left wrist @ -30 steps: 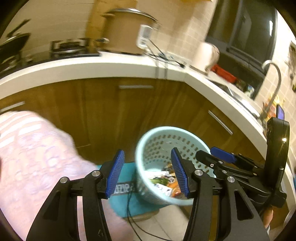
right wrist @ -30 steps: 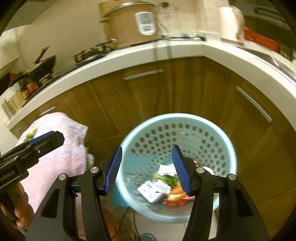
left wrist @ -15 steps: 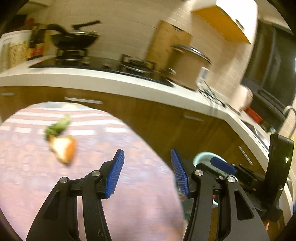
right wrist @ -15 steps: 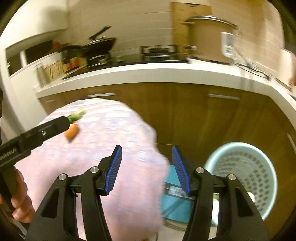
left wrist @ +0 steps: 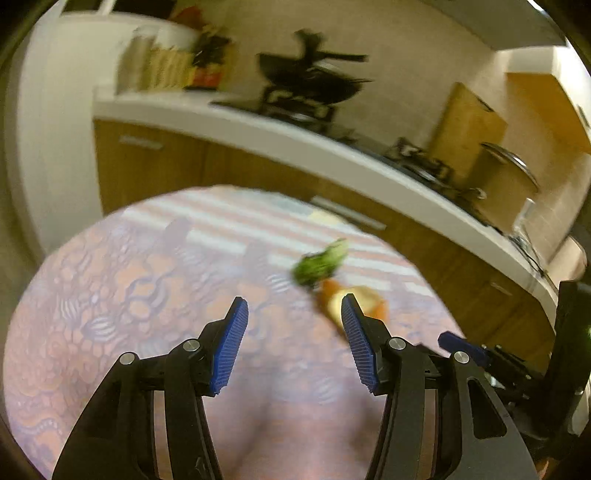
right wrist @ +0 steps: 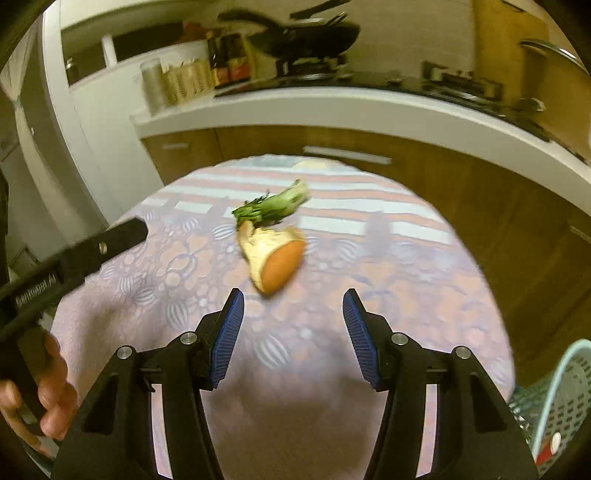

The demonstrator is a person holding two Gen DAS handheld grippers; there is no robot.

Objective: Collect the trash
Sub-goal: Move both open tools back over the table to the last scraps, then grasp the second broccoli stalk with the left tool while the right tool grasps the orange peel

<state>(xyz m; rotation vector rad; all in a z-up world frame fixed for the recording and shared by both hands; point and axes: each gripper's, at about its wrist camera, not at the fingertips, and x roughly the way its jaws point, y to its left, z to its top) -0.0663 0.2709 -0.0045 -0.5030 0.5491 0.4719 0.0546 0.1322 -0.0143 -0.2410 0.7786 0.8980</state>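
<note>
On the round patterned counter (right wrist: 424, 295), I see a green stalk scrap (right wrist: 277, 205) touching an orange peel (right wrist: 275, 258); both grippers, left (left wrist: 293, 343) and right (right wrist: 293, 341), hover with jaws spread, empty.

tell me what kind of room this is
A home kitchen, most likely. A white countertop runs over wooden cabinets, with a black wok on a stove and a big lidded pot beside it. In front stands a round table under a patterned cloth with vegetable scraps on it.
</note>
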